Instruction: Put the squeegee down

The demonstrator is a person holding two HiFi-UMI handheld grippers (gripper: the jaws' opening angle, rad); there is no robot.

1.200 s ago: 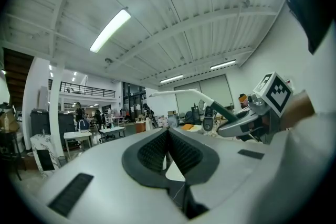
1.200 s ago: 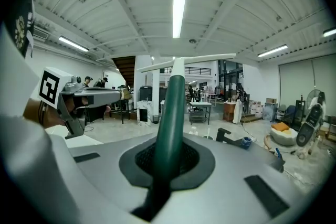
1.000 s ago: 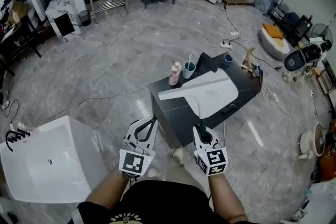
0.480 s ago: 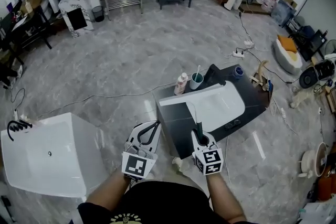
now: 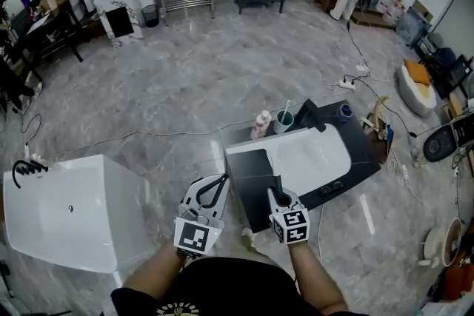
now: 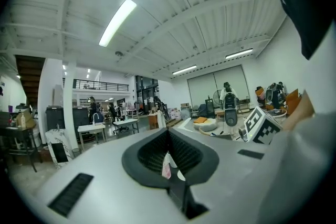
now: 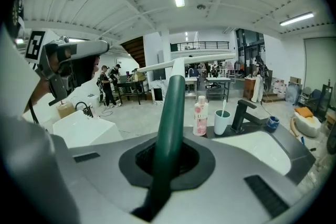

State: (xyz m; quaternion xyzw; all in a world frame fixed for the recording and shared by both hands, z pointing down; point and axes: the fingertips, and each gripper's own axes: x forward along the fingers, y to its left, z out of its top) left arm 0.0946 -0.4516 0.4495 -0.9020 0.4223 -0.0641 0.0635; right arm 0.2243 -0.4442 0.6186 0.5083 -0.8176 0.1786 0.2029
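My right gripper [image 5: 277, 196] is shut on the dark green handle of the squeegee [image 5: 275, 183]. It hangs over the near left part of the dark sink cabinet [image 5: 248, 172]. In the right gripper view the handle [image 7: 173, 102] rises from between the jaws, and the pale blade [image 7: 184, 62] runs crosswise at its top. The white basin [image 7: 257, 149] lies below and to the right. My left gripper [image 5: 215, 186] hangs over the floor just left of the cabinet. Its jaws [image 6: 168, 134] meet at the tips with nothing held.
A pink bottle [image 5: 261, 125], a cup with a toothbrush [image 5: 282, 120], a black faucet [image 5: 312, 117] and a small blue cup [image 5: 346, 112] stand along the cabinet's far edge. A white tub [image 5: 67, 214] sits on the floor to the left. Cables cross the marble floor.
Both grippers have come closer to the sink cabinet. The right one has sunk with the squeegee, which now sits over the cabinet's near left part.
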